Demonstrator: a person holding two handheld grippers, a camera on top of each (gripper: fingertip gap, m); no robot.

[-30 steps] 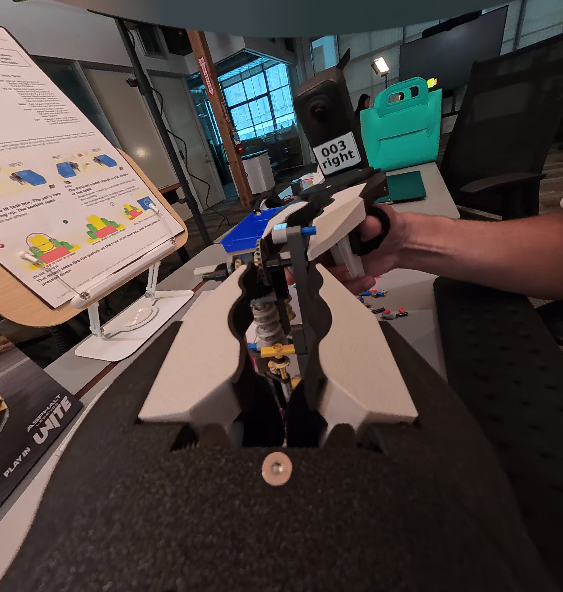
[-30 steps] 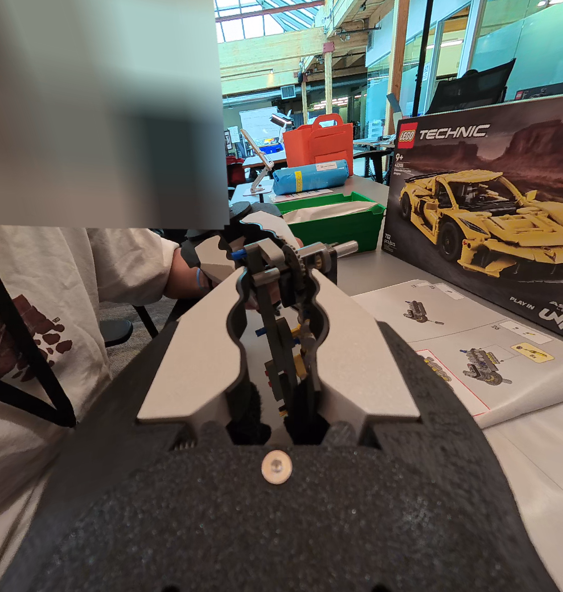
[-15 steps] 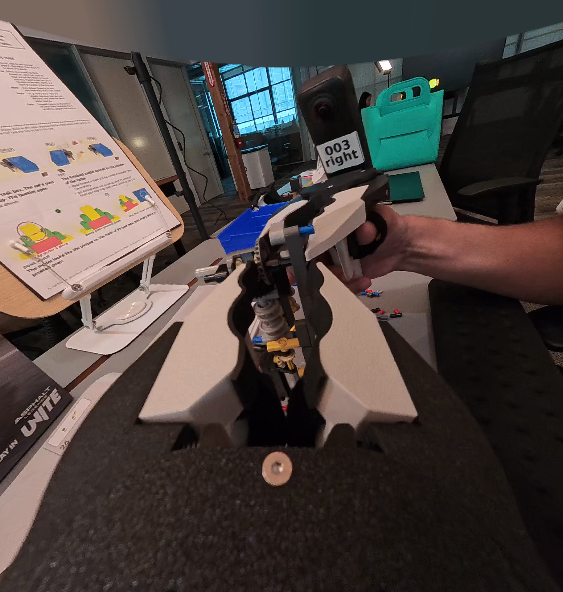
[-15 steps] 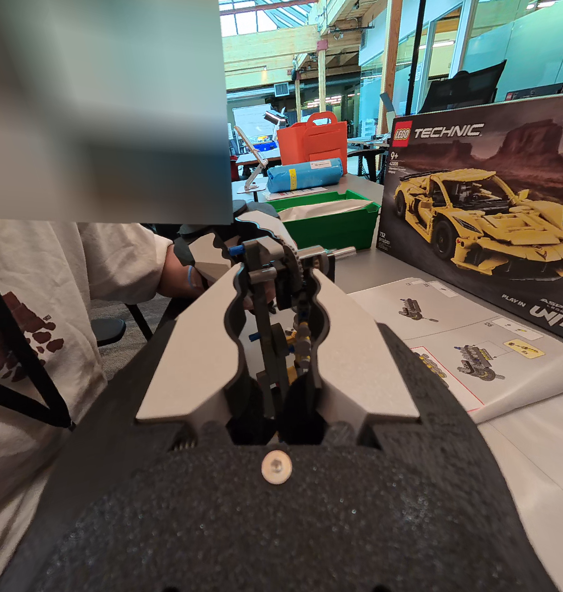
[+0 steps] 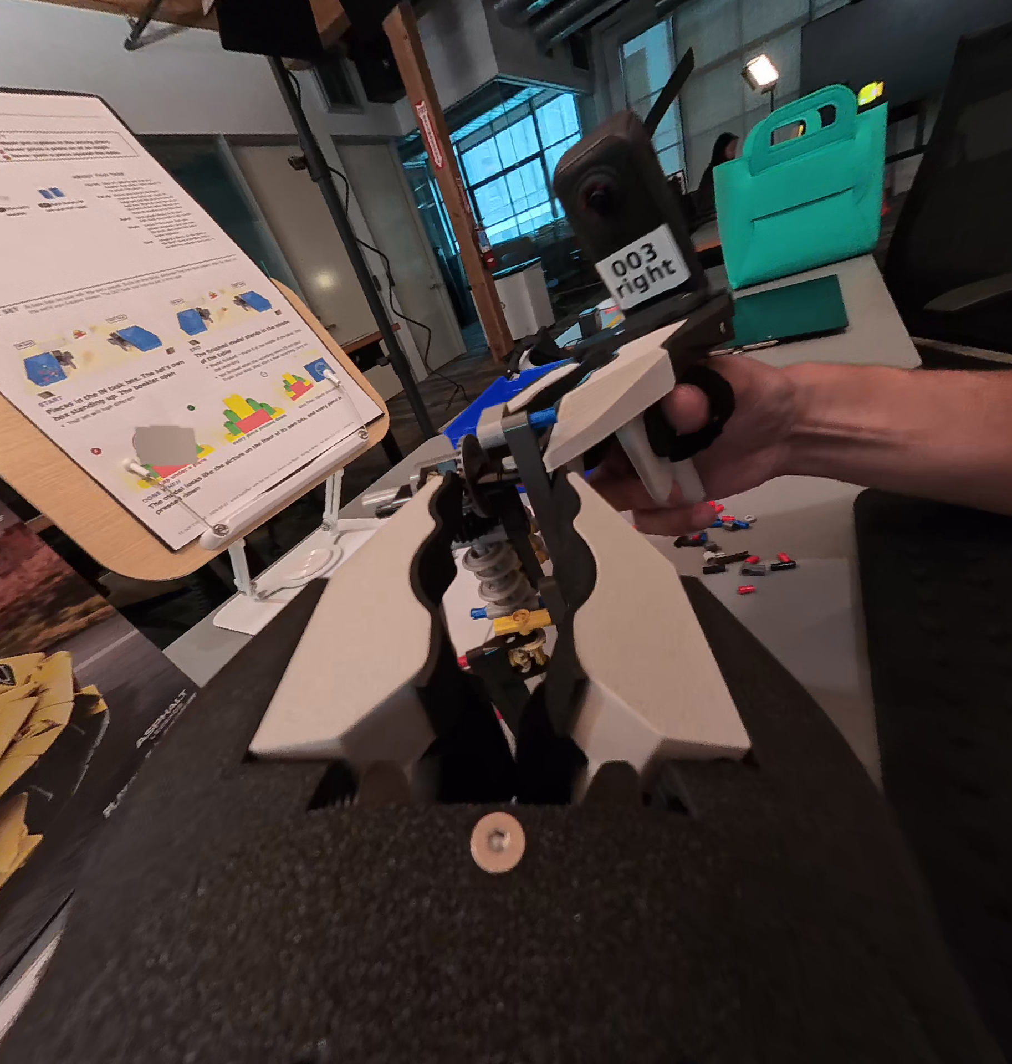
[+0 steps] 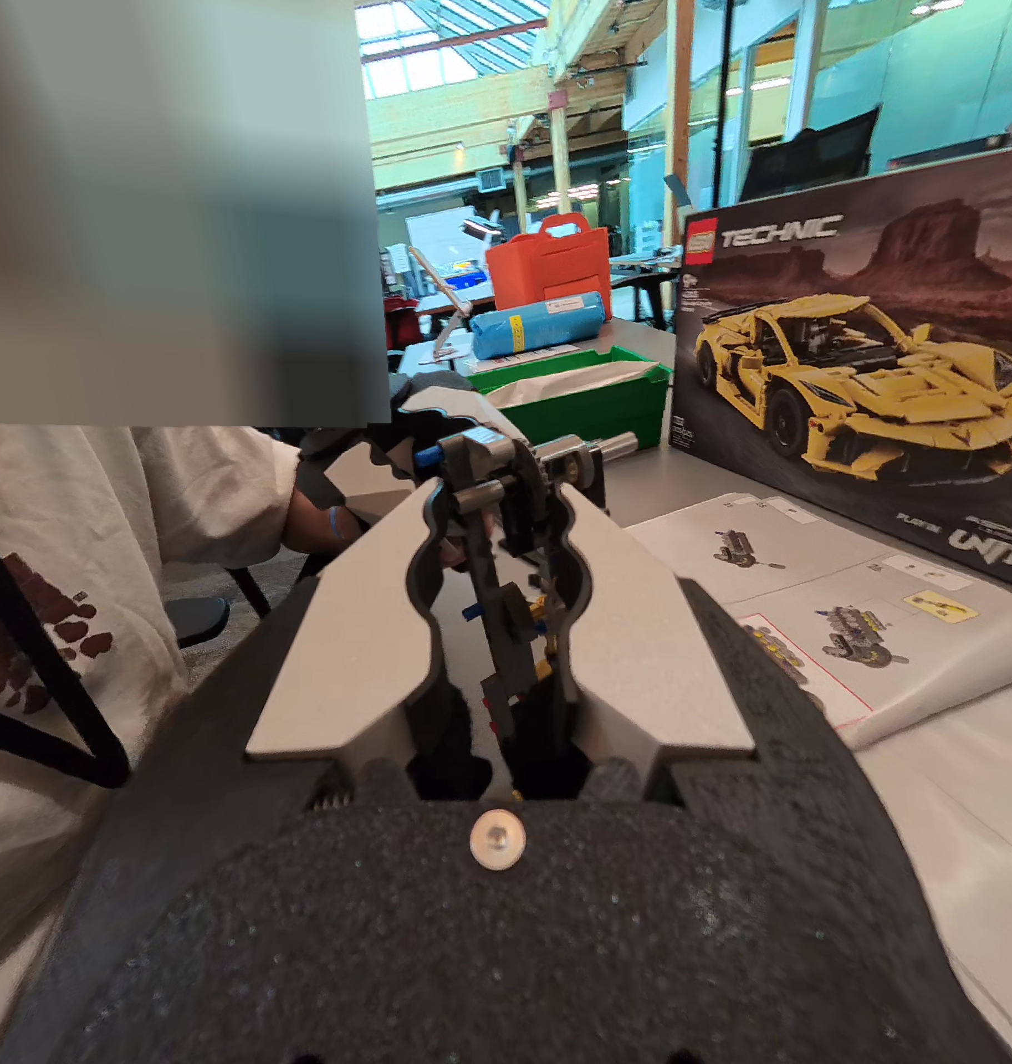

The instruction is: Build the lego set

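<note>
Holding one partly built lego assembly (image 5: 506, 576) between them, both grippers meet above the table (image 5: 780, 604). From the left, the left gripper (image 5: 503, 576) has its fingers closed around the lower section, where a grey coil spring and a yellow connector show between the pads. Further right, the right gripper (image 6: 501, 576) is clamped on a dark grey beam of the same assembly, with a gear and a light grey axle standing just past its fingertips. The step in hand looks like seating or aligning a piece on this sub-assembly. The next move probably calls for one gripper to hold firm while the other lets go and fetches a part, checked against the open instruction booklet (image 6: 837, 604).

On the grey table, left to right in the left wrist view, stand a wooden stand with an instruction sheet (image 5: 146, 345), a blue bin (image 5: 492, 397) and scattered small loose pieces (image 5: 728, 553). The set's box (image 6: 866, 357) with a yellow car stands beside the booklet, near a green bin (image 6: 578, 391). Beyond lies an open workshop with tall windows and timber posts.
</note>
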